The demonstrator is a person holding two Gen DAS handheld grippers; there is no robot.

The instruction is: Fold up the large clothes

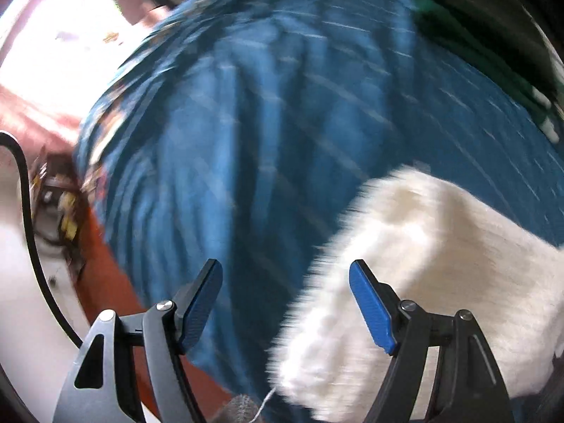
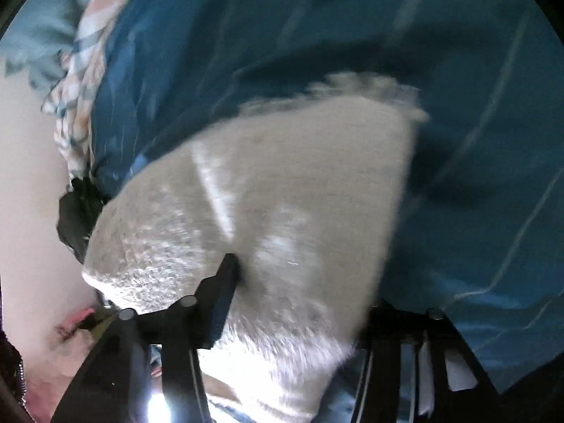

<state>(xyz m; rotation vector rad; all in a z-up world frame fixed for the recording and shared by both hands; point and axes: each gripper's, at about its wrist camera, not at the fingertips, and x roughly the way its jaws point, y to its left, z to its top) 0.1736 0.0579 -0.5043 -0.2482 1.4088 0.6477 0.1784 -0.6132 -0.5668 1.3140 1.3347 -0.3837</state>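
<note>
A fluffy white garment (image 1: 423,264) lies on a blue striped bedspread (image 1: 264,123), the landmark for all else here, and both wrist views are smeared with blur.

In the left wrist view the left gripper (image 1: 285,306) hangs over the bedspread with its jaws spread wide and nothing between them; the blue ribbed pads (image 1: 370,308) stand clear of the fabric. The garment's shaggy edge runs from the bedspread's lower right toward the middle of the frame's lower edge, passing behind the right-hand pad, and a loose thread (image 1: 266,400) trails from its lower tip. Bare bedspread stretches open above and to the left of the garment. Past the bedspread's left edge a reddish-brown floor (image 1: 102,282) shows, with a black cable (image 1: 26,190) curving across a white surface further left.

Only the right wrist view shows the right gripper (image 2: 299,292). The garment, greyer in shade there, mounds over the bedspread and covers one of the fingers; the other finger (image 2: 225,282) presses into the pile. Whether the jaws pinch the fleece cannot be told. A patterned cloth (image 2: 81,81), checked in white, orange and blue, borders the bedspread's upper left edge in this view alone, with a pale plain surface (image 2: 31,194) beyond it.
</note>
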